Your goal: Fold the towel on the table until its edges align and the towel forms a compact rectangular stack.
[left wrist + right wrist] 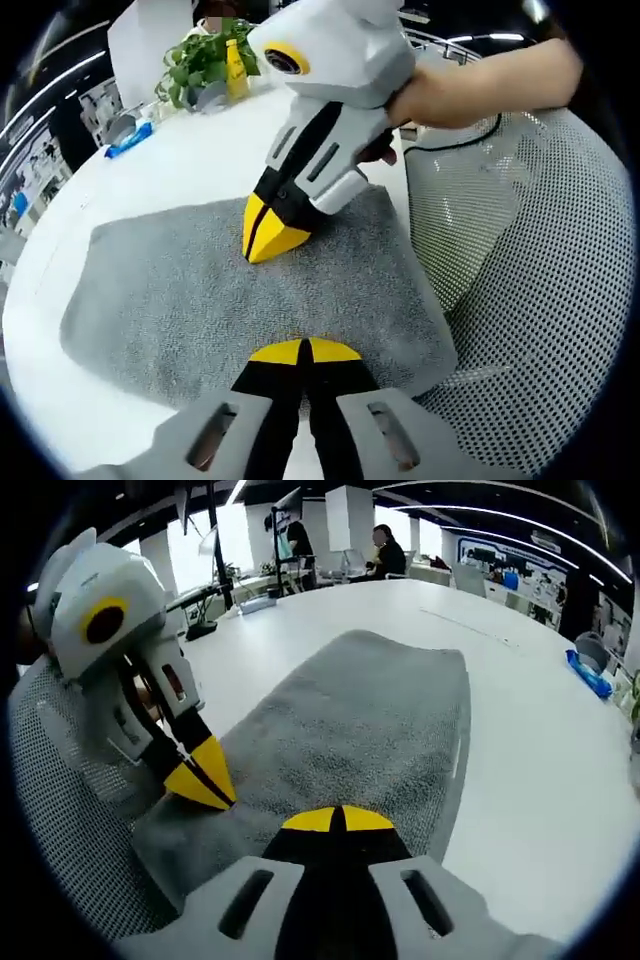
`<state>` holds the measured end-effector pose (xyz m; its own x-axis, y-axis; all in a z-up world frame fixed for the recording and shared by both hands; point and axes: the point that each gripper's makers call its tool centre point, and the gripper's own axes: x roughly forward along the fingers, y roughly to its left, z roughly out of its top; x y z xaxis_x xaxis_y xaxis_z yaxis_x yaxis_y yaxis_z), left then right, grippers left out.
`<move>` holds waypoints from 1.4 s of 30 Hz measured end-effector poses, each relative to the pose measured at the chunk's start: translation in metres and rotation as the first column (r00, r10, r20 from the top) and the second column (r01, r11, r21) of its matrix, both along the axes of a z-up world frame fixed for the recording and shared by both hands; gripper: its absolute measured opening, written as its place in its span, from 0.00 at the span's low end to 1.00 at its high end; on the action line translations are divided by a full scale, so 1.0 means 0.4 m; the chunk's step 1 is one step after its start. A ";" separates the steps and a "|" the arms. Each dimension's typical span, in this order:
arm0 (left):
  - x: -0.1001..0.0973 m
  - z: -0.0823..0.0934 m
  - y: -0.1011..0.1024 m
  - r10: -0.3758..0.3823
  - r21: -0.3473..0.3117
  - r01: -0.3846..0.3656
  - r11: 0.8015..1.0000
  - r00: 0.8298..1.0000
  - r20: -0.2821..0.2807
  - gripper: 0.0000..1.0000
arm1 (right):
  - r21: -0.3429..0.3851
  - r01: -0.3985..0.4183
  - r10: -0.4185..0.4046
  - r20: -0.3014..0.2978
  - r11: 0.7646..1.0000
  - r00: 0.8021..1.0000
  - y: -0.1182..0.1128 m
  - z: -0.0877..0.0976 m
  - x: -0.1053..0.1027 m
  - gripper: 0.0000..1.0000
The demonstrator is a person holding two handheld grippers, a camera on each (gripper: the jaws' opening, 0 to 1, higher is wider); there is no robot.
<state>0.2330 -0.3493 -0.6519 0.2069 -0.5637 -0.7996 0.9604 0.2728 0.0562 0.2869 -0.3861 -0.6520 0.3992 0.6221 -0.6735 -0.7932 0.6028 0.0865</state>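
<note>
The grey terry-cloth towel (pixel 250 290) lies flat on the white surface (pixel 190 170), one edge at the rim beside a white mesh chair (pixel 540 280). Left tongs (pixel 303 350) rest closed on the near edge; right tongs (pixel 268 236), closed, press down mid-towel from a steep hand-held angle, probably pinning or smoothing the fold

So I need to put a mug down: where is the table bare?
Bare white table lies between the grey towel and the blue object. It is crowded at the towel's chair-side edge, where the left gripper and right gripper press.
</note>
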 end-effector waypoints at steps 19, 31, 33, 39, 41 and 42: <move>0.102 0.000 0.065 0.090 0.094 -0.107 0.990 0.981 0.171 0.01 | -0.053 -0.045 0.047 0.047 0.998 0.998 0.004 -0.001 -0.003 0.00; 0.116 0.002 0.083 0.140 0.072 -0.155 0.985 0.974 0.180 0.01 | -0.155 -0.130 0.141 0.061 0.979 0.988 0.006 0.008 -0.006 0.00; 0.117 0.003 0.083 0.146 0.071 -0.161 0.984 0.973 0.177 0.01 | -0.219 -0.255 0.278 0.082 0.942 0.957 0.010 0.023 -0.023 0.00; 0.114 0.002 0.080 0.096 0.083 -0.116 0.990 0.972 0.217 0.01 | -0.394 -0.411 0.474 0.075 0.822 0.877 -0.092 0.025 -0.114 0.00; 0.113 0.003 0.078 0.082 0.091 -0.105 0.990 0.970 0.227 0.01 | -0.402 -0.450 0.521 0.083 0.797 0.849 -0.120 0.025 -0.154 0.00; 0.113 0.005 0.077 0.073 0.097 -0.098 0.991 0.969 0.235 0.01 | -0.404 -0.460 0.527 0.065 0.791 0.848 -0.135 0.022 -0.175 0.00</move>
